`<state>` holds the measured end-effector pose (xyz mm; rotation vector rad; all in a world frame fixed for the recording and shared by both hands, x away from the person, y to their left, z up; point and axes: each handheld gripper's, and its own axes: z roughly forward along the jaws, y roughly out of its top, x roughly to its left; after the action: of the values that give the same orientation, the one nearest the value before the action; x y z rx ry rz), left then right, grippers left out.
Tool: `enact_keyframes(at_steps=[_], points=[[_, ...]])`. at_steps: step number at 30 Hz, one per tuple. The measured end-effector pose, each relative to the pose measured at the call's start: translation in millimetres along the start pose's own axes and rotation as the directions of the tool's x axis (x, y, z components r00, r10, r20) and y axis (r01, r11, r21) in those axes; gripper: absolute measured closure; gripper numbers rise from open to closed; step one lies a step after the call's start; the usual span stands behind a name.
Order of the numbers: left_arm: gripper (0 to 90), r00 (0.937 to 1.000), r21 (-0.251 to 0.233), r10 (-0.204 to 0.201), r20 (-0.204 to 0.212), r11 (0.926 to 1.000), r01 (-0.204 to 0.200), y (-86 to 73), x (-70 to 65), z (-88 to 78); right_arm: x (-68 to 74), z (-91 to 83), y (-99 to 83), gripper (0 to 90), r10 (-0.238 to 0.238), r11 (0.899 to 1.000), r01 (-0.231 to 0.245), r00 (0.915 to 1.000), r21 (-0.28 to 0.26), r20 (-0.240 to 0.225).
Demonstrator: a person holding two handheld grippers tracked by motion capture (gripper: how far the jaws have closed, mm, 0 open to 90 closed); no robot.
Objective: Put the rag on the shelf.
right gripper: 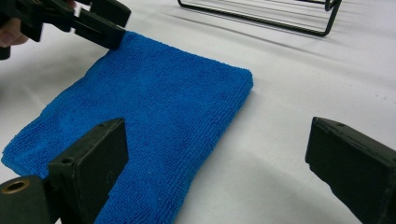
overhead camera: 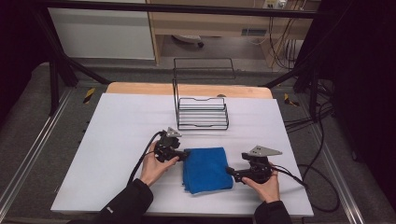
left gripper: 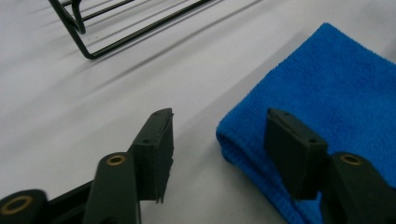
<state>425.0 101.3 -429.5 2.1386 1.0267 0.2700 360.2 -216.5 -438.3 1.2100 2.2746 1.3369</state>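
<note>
Blue cloth (overhead camera: 207,169) folded, flat near tabletop's (overhead camera: 116,140) front edge, no label readable. Left gripper (left gripper: 217,140) half open, jaws straddling cloth's corner, not pinching. Right gripper (right gripper: 219,163) wide open, empty, at cloth's opposite edge. Wire rack (overhead camera: 201,112) toward back edge.

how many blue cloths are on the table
1. The folded blue cloth lies on the white table, between the left gripper and right gripper, near the wire rack.

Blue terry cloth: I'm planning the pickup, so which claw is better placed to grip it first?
Left, probably. The left claw straddles a corner of the folded blue terry cloth, jaws open, not yet pinching. The right claw has one jaw over the cloth, the other wide over bare table.
</note>
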Motion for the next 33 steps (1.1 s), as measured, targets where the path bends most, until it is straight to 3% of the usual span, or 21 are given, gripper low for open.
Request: enact_keyframes(at_steps=[5,15,25,33], points=[[53.0,1.0000,0.013,0.007,-0.002,0.9999,-0.007,0.0,-3.3,10.8,-0.1,0.7,0.2,7.6,0.006,1.000,-0.006,1.0000,0.004,-0.001],[67.3,0.9994,0.024,-0.015,0.033,0.9996,0.014,-2.0,-5.6,20.1,-1.8,1.4,2.7,9.6,0.025,1.000,-0.025,0.9996,-0.002,-0.017],[76.3,0.9979,0.023,-0.037,0.053,0.9991,0.036,-5.2,-8.0,21.7,-4.4,4.6,6.9,6.0,0.018,1.000,-0.018,0.9998,-0.006,0.005],[79.8,0.9990,0.017,-0.020,0.041,0.9997,0.019,-6.4,-10.3,22.3,-5.7,16.1,24.4,2.7,0.004,1.000,-0.005,0.9995,0.007,0.031]])
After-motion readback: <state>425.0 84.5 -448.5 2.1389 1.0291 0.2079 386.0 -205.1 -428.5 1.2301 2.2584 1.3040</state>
